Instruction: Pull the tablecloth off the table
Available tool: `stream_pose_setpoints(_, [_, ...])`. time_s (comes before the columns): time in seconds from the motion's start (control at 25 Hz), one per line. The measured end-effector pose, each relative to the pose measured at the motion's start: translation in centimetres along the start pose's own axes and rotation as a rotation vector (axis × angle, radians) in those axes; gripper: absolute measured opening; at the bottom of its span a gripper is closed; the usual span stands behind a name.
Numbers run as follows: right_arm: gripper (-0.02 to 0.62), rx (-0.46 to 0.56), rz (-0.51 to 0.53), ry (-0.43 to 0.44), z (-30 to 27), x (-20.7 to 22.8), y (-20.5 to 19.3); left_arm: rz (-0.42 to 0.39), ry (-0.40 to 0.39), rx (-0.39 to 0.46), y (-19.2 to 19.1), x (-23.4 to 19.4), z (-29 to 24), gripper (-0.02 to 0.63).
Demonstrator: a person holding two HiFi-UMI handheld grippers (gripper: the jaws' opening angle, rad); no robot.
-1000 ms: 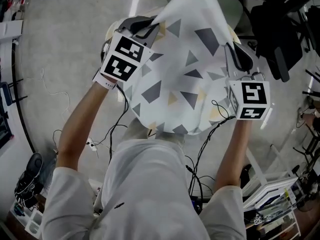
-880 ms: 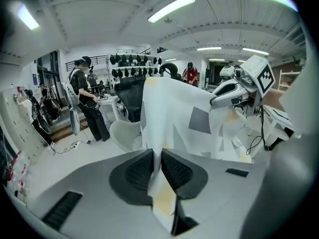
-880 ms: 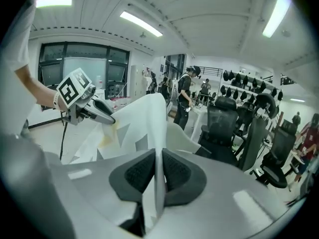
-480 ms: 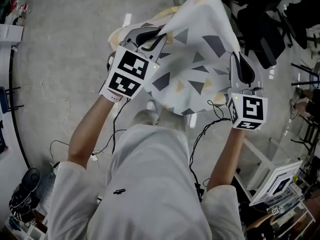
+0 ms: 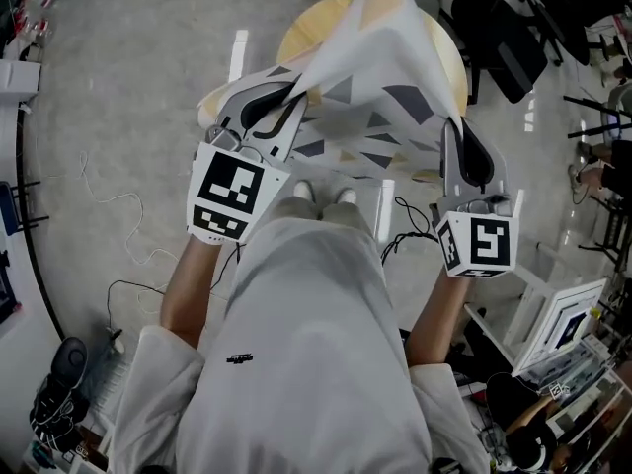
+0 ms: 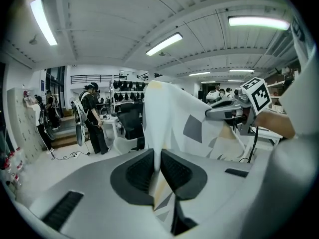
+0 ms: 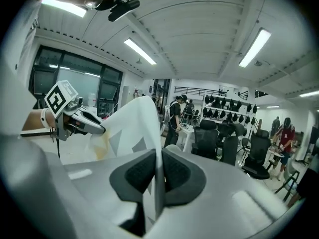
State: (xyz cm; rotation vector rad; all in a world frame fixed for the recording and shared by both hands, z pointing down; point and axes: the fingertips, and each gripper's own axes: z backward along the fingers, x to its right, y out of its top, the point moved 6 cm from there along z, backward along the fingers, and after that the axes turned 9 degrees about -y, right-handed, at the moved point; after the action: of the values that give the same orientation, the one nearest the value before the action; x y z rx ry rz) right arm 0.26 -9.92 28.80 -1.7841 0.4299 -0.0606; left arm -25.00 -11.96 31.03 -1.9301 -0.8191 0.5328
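Note:
The tablecloth [image 5: 375,77], white with grey and yellow triangles, hangs stretched between both grippers and still drapes over the far part of the round wooden table [image 5: 308,30]. My left gripper [image 5: 294,100] is shut on the cloth's left edge; in the left gripper view the fabric [image 6: 172,116] runs up from between the pads of this gripper [image 6: 159,164]. My right gripper [image 5: 461,131] is shut on the right edge, with the cloth [image 7: 132,126] pinched in its jaws [image 7: 159,172]. Each gripper view also shows the other gripper: the right one [image 6: 225,109] and the left one [image 7: 82,122].
Black office chairs [image 5: 509,33] crowd the far right beside the table. Cables [image 5: 114,205] trail over the floor at left. A white rack [image 5: 563,324] stands at the right. The person's shoes [image 5: 321,194] are just in front of the table. People [image 6: 94,118] stand in the background.
Both grippers have drawn the cloth back toward the person. It has gone from a wide spread sheet to a narrower, stretched one, and the wooden tabletop now shows.

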Motion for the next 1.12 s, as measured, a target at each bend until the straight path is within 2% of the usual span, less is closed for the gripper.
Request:
stream_pose_setpoints(0.2, [0.041, 0.011, -0.053, 0.015, 4.5, -1.3, -1.3, -0.016, 0.015, -0.005, -1.0, 3.9, 3.1, 0.044])
stream_pose_setpoints(0.48, [0.041, 0.009, -0.12, 0.035, 7.8, -3.0, -3.9, -0.006, 0.013, -0.026, -3.4, 7.4, 5.4, 0.043])
stream_pose_setpoints(0.84, [0.041, -0.04, -0.188, 0.087, 10.5, -1.9, -7.8, 0.031, -0.017, -0.069, -5.2, 11.2, 4.0, 0.04])
stream_pose_setpoints(1.12, [0.041, -0.038, -0.191, 0.112, 11.0, -2.7, -8.9, 0.035, -0.029, -0.079, -6.3, 11.3, 4.3, 0.034])
